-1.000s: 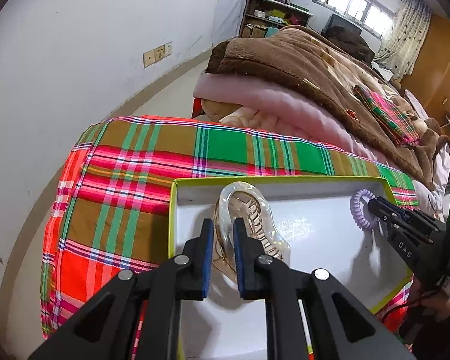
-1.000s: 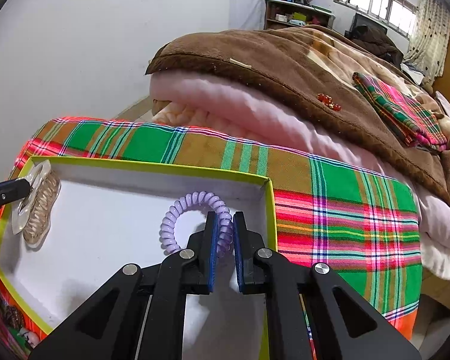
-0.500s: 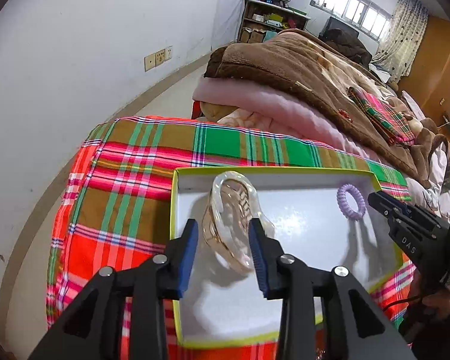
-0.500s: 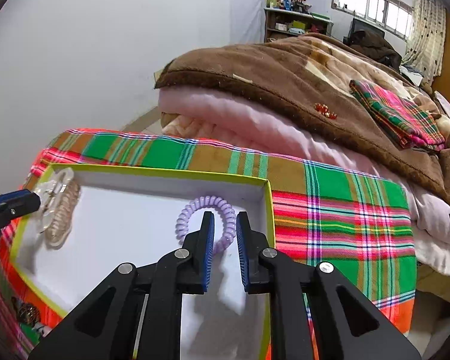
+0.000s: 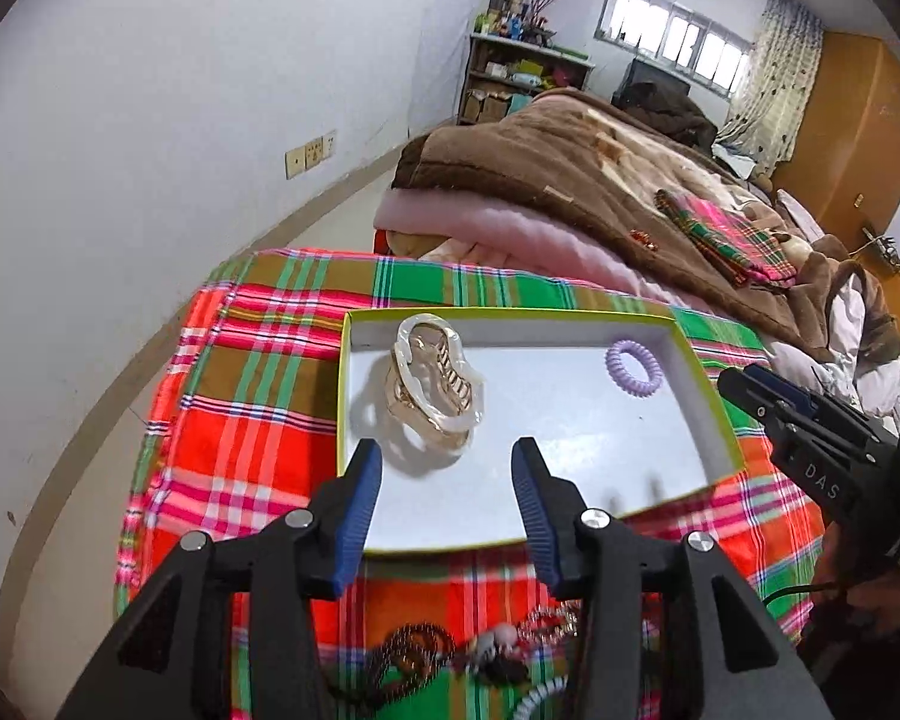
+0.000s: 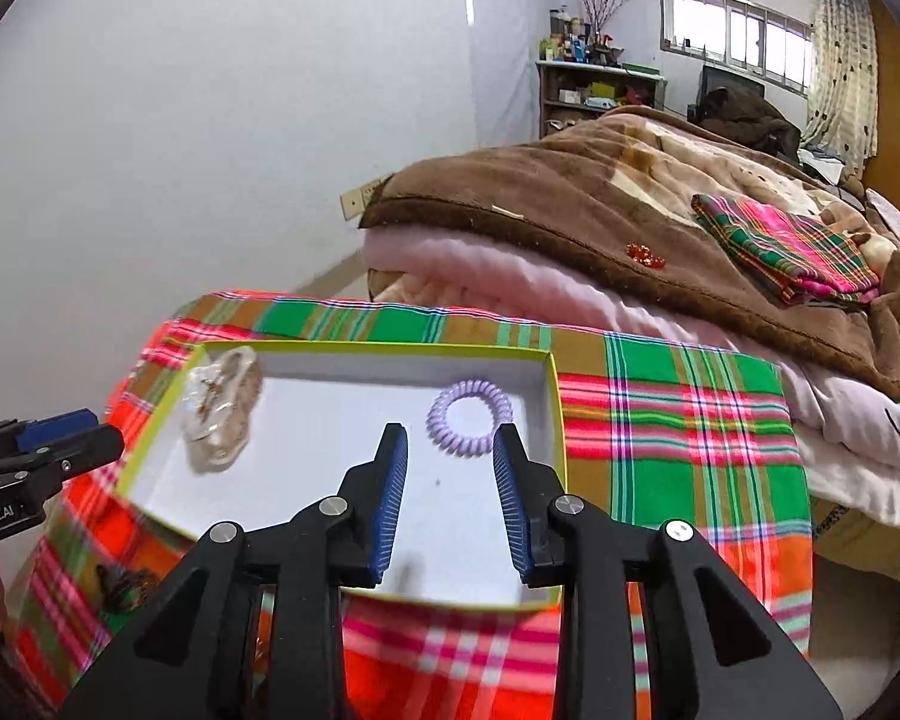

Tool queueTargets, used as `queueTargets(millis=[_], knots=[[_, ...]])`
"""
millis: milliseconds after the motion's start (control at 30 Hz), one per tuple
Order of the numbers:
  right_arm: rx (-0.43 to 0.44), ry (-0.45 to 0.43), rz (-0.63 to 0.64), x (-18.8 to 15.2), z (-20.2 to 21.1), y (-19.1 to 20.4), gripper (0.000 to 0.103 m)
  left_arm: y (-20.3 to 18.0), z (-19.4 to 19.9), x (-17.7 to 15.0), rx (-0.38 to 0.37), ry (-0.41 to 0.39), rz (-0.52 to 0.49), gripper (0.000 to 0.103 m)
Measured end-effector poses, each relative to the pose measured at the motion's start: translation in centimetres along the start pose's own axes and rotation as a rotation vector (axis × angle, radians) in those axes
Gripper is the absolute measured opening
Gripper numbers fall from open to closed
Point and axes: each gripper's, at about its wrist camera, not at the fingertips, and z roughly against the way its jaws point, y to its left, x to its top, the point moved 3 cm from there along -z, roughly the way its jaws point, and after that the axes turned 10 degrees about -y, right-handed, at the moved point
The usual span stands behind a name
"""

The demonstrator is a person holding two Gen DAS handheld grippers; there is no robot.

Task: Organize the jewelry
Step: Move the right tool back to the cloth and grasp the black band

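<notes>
Both the left gripper (image 5: 447, 489) and right gripper (image 6: 450, 477) gape, holding nothing. In the box (image 5: 699, 375) lie 2 pieces: a stiff, slippery hair claw (image 5: 435, 390), best pinched across its spine, and a light, springy coil tie (image 6: 469, 416).

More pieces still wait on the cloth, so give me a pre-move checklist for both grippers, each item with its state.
1. Left gripper open and empty: ok.
2. Right gripper open and empty: ok.
3. Clear-and-gold hair claw clip lying inside the white green-rimmed box, free of the fingers: ok.
4. Purple spiral hair tie resting in the box near its far right corner: ok.
5. Remaining jewelry pile on the plaid cloth in front of the box, reachable: ok; individual pieces: cannot tell.
</notes>
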Motion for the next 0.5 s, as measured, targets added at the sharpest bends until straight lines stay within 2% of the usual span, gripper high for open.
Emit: queueTargets(millis=[133, 400, 500], knots=[[0.018, -0.025, 0.001, -0.7, 2.1, 0.6, 0.031, -0.3, 2.0, -0.5, 0.021, -0.057, -0.032, 0.048], [0.045, -0.034, 0.008, -2.9, 5.1, 1.5, 0.033, 0.3, 4.2, -2.3, 0.0, -0.07, -0.012, 0.052], [0.05, -0.033, 0.011, -3.8, 6.0, 1.6, 0.04, 0.9, 4.7, -3.0, -0.001, -0.084, -0.001, 0.052]])
